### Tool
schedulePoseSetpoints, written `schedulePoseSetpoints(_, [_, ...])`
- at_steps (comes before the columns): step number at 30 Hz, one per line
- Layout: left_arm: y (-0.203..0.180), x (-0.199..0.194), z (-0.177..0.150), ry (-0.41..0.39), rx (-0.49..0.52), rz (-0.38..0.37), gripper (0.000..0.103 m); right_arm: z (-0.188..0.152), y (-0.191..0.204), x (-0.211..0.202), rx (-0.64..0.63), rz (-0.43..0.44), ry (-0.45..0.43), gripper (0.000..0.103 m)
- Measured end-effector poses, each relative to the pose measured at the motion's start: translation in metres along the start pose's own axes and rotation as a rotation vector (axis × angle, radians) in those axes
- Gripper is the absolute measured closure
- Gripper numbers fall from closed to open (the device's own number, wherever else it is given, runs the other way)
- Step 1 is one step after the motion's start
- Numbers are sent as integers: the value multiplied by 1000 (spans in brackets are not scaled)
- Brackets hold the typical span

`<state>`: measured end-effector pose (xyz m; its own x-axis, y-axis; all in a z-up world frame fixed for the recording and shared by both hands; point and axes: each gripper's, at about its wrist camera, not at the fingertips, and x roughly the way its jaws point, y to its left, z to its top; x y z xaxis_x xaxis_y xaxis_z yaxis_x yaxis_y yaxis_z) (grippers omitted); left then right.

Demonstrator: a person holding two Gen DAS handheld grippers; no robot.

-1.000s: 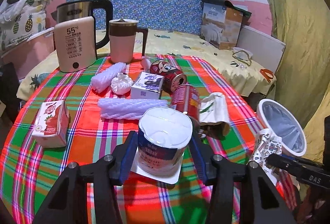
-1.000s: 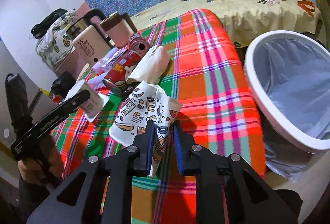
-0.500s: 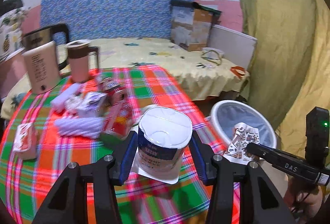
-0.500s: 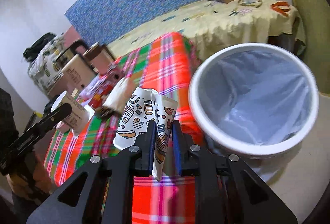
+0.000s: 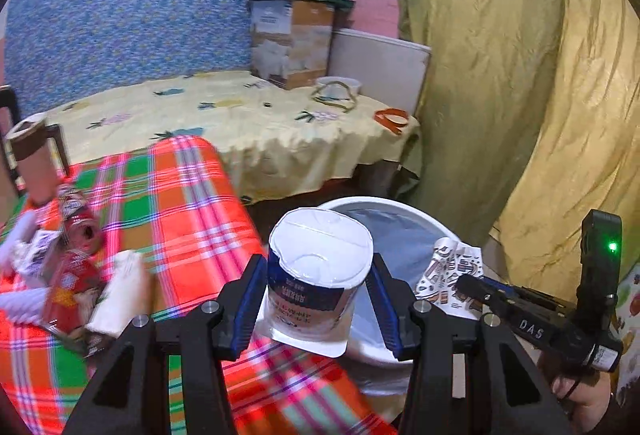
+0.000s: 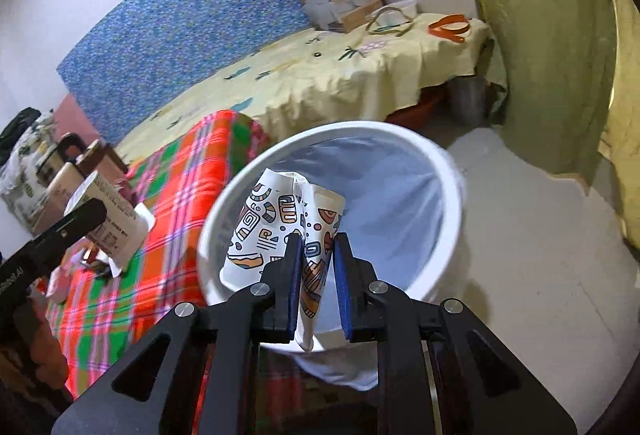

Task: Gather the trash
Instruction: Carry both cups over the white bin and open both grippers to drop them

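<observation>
My left gripper [image 5: 318, 299] is shut on an upturned white yogurt cup [image 5: 320, 267] with a dark blue label, held at the table's right edge beside the white trash bin [image 5: 404, 207]. My right gripper [image 6: 317, 267] is shut on a crushed patterned paper cup [image 6: 280, 227], held over the bin's open mouth [image 6: 240, 191], which has a pale liner. The paper cup [image 5: 448, 275] and right gripper also show in the left wrist view. The yogurt cup [image 6: 108, 223] shows at left in the right wrist view.
The plaid-covered table [image 5: 180, 195] holds red cans [image 5: 76, 267], a white paper bag [image 5: 120, 291], a small carton and a mug [image 5: 34, 163]. A bed with yellow sheet [image 5: 240, 123] lies behind. A yellow curtain [image 5: 520, 95] hangs right of the bin.
Both grippers have swung right from the table toward the bin. The paper cup now hangs over the bin's mouth, and the yogurt cup has reached the table edge.
</observation>
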<state>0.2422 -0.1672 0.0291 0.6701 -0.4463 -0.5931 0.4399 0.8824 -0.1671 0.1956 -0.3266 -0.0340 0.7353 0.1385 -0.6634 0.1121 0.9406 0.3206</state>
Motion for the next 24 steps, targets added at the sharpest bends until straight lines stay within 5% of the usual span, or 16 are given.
schedulePoseSetpoints(12, [-21, 54, -3, 74, 33, -83, 51, 2, -21, 11, 1, -29, 30, 83])
schedulePoseSetpoints(24, [-19, 53, -8, 68, 19, -93, 43, 0, -24, 7, 2, -49, 50, 69])
